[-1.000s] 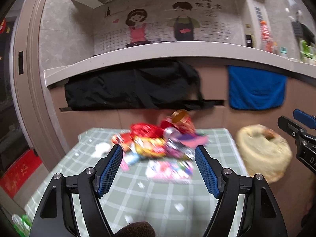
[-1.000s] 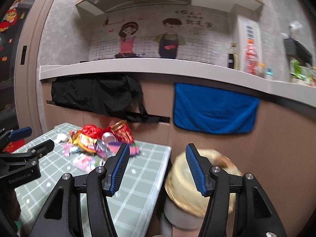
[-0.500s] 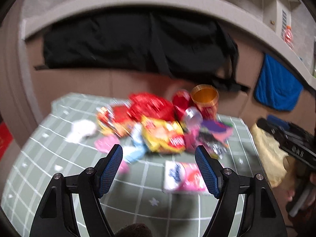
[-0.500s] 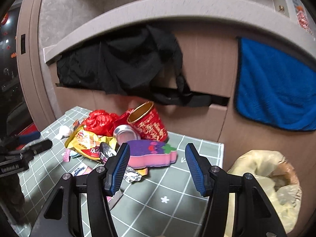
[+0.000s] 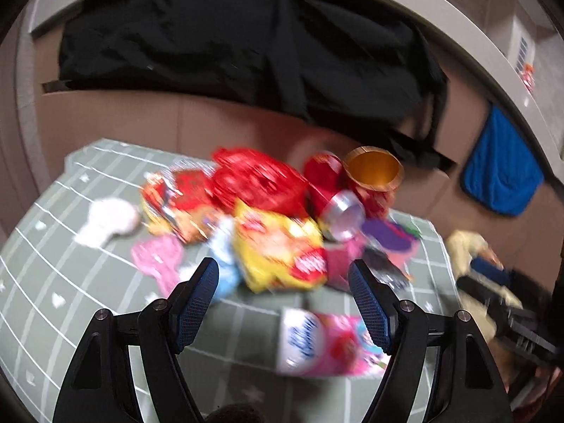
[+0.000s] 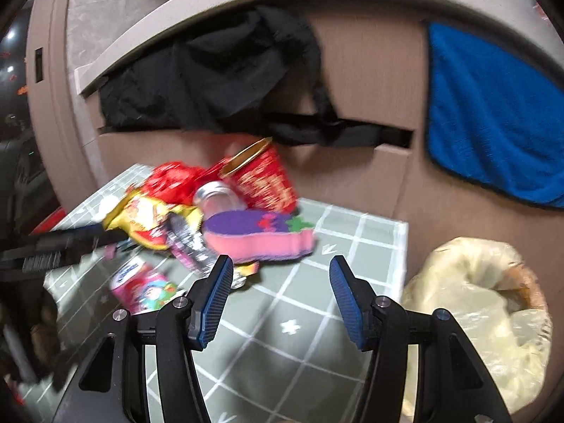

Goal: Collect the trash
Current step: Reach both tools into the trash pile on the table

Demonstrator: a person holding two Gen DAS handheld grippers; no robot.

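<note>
A pile of trash lies on the green checked table (image 5: 63, 282): a yellow snack bag (image 5: 278, 246), red wrappers (image 5: 253, 179), a red paper cup (image 5: 373, 176), a silver can (image 5: 343, 213), a pink packet (image 5: 324, 342) and a purple and pink sponge (image 6: 257, 232). My left gripper (image 5: 283, 275) is open and empty, just short of the yellow bag. My right gripper (image 6: 280, 268) is open and empty, over the table beside the sponge. The left gripper also shows in the right wrist view (image 6: 63, 243). A bin lined with a yellowish bag (image 6: 476, 303) stands right of the table.
A brown counter wall (image 5: 211, 120) backs the table, with black cloth (image 5: 246, 46) and a blue towel (image 6: 493, 116) hanging on it. White crumpled paper (image 5: 105, 218) and a pink scrap (image 5: 158, 257) lie at the pile's left.
Both grippers have moved forward and down toward the trash pile, which now looks larger. Both stay open and empty.
</note>
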